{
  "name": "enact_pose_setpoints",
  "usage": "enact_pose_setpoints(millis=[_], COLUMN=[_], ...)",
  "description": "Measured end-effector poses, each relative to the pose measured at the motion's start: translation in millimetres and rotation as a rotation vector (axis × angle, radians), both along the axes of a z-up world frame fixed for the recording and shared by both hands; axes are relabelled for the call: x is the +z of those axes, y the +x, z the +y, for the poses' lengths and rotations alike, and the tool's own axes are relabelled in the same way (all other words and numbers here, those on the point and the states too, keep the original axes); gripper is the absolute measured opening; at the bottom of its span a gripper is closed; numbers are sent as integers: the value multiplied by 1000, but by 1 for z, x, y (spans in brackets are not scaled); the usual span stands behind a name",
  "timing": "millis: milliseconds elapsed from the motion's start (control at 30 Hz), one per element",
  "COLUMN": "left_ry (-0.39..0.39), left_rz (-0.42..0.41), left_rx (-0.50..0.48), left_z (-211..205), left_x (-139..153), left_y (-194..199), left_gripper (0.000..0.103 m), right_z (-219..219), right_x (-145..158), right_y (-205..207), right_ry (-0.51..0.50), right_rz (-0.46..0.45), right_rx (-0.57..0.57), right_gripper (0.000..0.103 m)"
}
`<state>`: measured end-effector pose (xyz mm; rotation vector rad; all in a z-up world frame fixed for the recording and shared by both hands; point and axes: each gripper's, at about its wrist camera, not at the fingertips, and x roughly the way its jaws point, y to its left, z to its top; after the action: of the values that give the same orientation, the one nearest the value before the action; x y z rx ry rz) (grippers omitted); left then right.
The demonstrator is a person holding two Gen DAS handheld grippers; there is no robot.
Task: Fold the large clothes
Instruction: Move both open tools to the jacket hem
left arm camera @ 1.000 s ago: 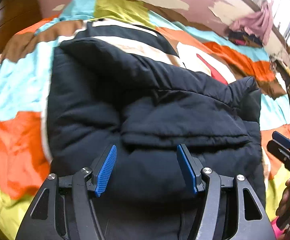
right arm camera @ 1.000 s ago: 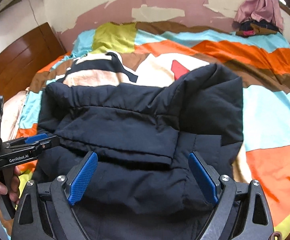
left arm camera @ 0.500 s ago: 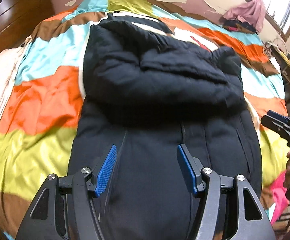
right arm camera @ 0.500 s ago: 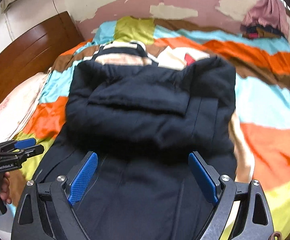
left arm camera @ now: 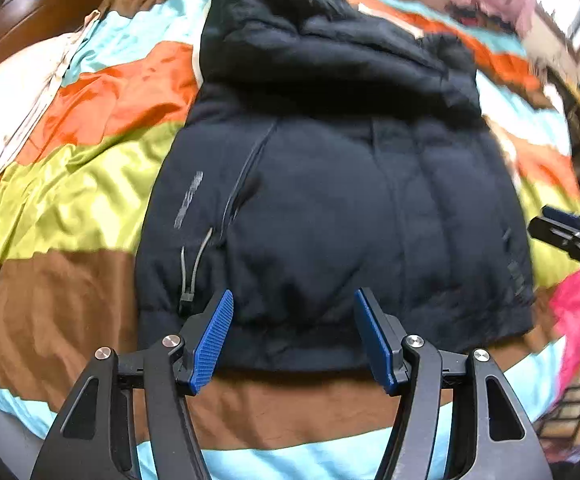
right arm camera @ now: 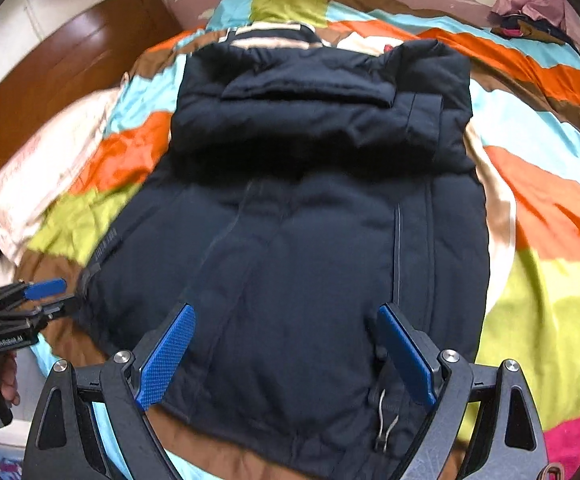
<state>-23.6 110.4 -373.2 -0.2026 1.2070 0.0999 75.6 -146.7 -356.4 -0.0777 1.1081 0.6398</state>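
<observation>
Dark padded jacket (left arm camera: 330, 200) flat on bed quilt (left arm camera: 69, 184), top part folded down. Left claw (left arm camera: 294, 336) and right claw (right arm camera: 285, 356) wide, empty, above hem. Advice: pinch both hem corners evenly, lift together, fold upward.

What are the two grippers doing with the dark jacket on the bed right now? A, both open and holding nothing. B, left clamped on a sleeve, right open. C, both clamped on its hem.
A: the left gripper and the right gripper both hang open above the jacket, pads apart, with no fabric between them.
</observation>
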Motion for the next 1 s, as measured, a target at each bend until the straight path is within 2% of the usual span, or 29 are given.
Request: enact_pose_setpoints(millis=[133,300,500,667,767,1000], left_ry=[104,132,160,219,219,269], left_rz=[56,85,58,8,4,1], left_rx=[-105,-209,-267,-283,-294,-407], left_z=[-12,-18,-20,-24,-21,-23], left_x=[-25,-44,-58,-65,-68,-79], left_y=[-16,-39,-48,-49,-47,-55], left_gripper=[56,56,56,56,56,56], right_z=[3,3,0,3,4,8], right_x=[-29,-41,-47,-45,-44,-46], right_y=[-22,-51,-63,-63,-63,-60], right_ry=[-47,-102,-116,-123,-127,-126], right_rz=[69,73,111,113,109,130], right_rx=[-2,7,-38,-47,-48,-62], right_gripper=[92,92,92,92,92,92])
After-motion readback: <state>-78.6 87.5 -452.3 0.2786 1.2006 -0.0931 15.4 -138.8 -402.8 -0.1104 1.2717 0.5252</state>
